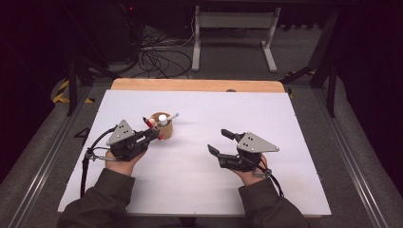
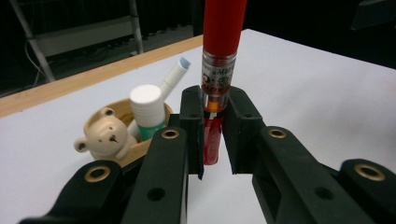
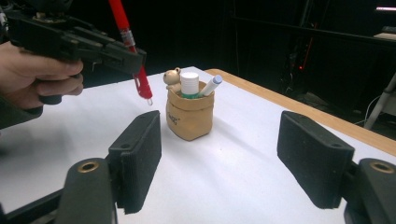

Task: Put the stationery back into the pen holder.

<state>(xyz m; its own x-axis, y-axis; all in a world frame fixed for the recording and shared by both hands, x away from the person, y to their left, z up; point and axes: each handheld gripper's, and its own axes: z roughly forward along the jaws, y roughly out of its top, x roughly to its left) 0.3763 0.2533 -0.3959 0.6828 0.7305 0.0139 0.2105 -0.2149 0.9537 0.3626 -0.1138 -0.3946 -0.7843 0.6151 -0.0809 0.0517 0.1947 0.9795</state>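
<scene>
- Red pen [image 2: 223, 28]: pinched between the left gripper's [image 2: 215, 122] two black jaws, held near upright, its tip hanging clear of the table. Clear band with printed label just above the jaws; red body runs out of the top of the left gripper view. In the right gripper view the pen [image 3: 126, 32] slants slightly, lower end with a small clip or loop.
- From above, the pen [image 1: 151, 125] sits at roughly 9 o'clock of the tan pouch [image 1: 166, 129], just beside its rim.
- Tan pouch [image 3: 189, 115]: stands upright on the white table [image 1: 199, 175], left of centre. Holds a white cylinder with green base [image 3: 189, 84], a white marker [image 3: 211, 86] leaning toward 2 o'clock, and a small bear figure [image 2: 106, 138] at the rim.
- Left gripper [image 1: 154, 133]: a hand [image 1: 124, 164] grips it from below, grey three-cornered plate on top, cable trailing toward the near-left edge.
- Right gripper [image 1: 220, 142]: jaws spread wide, nothing between them, pads facing the pouch in the right gripper view; well apart from the pouch, at about 4 o'clock of it. Hand [image 1: 249, 175] behind it.
- Wooden strip [image 1: 197, 85] along the table's far edge; floor cables [image 1: 159, 57] and a white frame [image 1: 235, 21] beyond.
</scene>
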